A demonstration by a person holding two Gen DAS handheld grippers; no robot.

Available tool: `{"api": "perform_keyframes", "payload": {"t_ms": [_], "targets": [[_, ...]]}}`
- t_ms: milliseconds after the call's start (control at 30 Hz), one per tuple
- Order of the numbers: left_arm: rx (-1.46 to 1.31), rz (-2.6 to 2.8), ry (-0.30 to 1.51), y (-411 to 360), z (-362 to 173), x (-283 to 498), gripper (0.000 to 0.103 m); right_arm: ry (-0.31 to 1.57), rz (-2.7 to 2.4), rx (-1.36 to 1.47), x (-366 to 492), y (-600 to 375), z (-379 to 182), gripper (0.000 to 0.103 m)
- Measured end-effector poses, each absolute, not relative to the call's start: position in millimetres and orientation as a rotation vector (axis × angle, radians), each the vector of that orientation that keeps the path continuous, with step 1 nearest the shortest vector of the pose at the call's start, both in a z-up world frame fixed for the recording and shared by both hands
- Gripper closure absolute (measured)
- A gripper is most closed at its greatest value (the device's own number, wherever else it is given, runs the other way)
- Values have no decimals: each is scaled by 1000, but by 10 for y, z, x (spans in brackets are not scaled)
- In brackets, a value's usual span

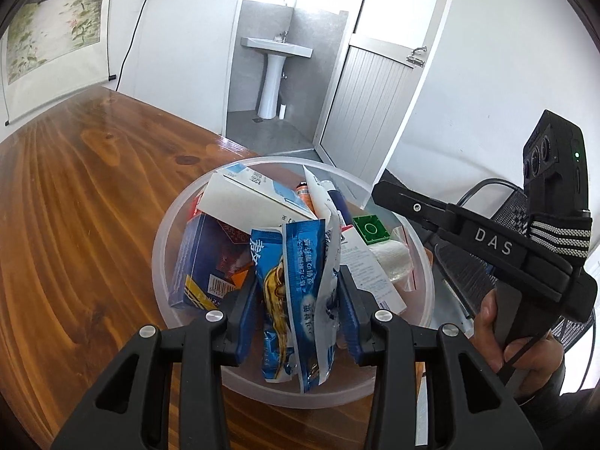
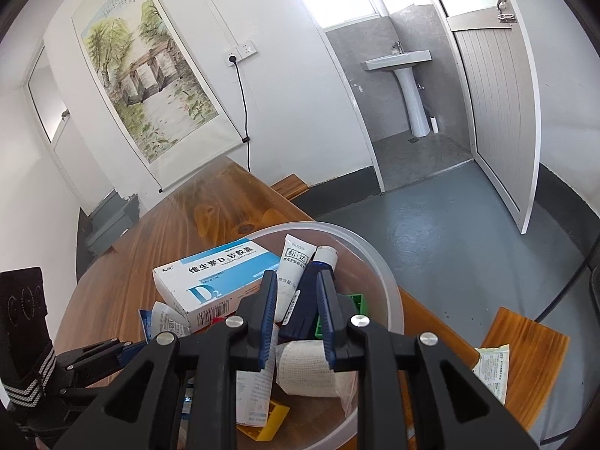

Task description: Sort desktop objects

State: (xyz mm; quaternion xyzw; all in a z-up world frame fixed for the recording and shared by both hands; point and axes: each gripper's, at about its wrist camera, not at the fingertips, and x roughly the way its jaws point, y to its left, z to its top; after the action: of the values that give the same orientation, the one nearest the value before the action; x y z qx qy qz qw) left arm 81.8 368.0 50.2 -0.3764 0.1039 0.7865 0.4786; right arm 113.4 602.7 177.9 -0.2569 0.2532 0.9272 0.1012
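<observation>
Bowl [image 1: 165, 232]: we are seeing a translucent round plastic tub sitting on the wooden table.
Contents: a white-blue box [image 2: 210, 277] is lying on top; tubes [image 2: 294, 262], green block [image 1: 369, 228], bandage roll [image 2: 307, 369] are crowding beside.
Sachets [image 1: 296, 292]: blue, standing upright.

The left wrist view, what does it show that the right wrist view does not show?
Only the left wrist view: the blue sachets clamped between the left gripper fingers, and a hand holding the other tool. Only the right wrist view: the right gripper, shut with nothing between its fingers, and a grey floor. Both: the clear bowl, the white box, the washbasin.
</observation>
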Motion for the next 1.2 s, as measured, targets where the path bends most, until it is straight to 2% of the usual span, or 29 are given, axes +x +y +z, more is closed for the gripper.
{"api": "perform_keyframes", "payload": {"t_ms": [167, 233, 300, 533, 567, 667, 733, 867, 1200], "targets": [[-880, 1925, 309, 3734, 527, 909, 58, 717, 2763, -736, 1162, 5965, 1801, 79], [-874, 1917, 280, 3697, 564, 921, 38, 718, 2761, -729, 1175, 5965, 1810, 76], [-844, 1927, 252, 3638, 622, 948, 30, 731, 2754, -716, 1196, 5982, 1814, 63], [-798, 1993, 241, 3469, 742, 1002, 29, 719, 2729, -678, 1315, 6002, 1843, 32], [-792, 2013, 239, 3432, 750, 1008, 29, 712, 2727, -666, 1343, 5993, 1854, 24], [-765, 2106, 248, 3317, 770, 1030, 29, 671, 2718, -642, 1427, 5944, 1889, 21], [-746, 2164, 255, 3243, 786, 1052, 21, 652, 2717, -653, 1454, 5905, 1900, 18], [-705, 2254, 241, 3093, 834, 1108, 18, 628, 2709, -679, 1511, 5825, 1906, 1], [-691, 2402, 221, 2803, 896, 1244, 18, 553, 2692, -670, 1736, 5561, 1967, 0]]}}
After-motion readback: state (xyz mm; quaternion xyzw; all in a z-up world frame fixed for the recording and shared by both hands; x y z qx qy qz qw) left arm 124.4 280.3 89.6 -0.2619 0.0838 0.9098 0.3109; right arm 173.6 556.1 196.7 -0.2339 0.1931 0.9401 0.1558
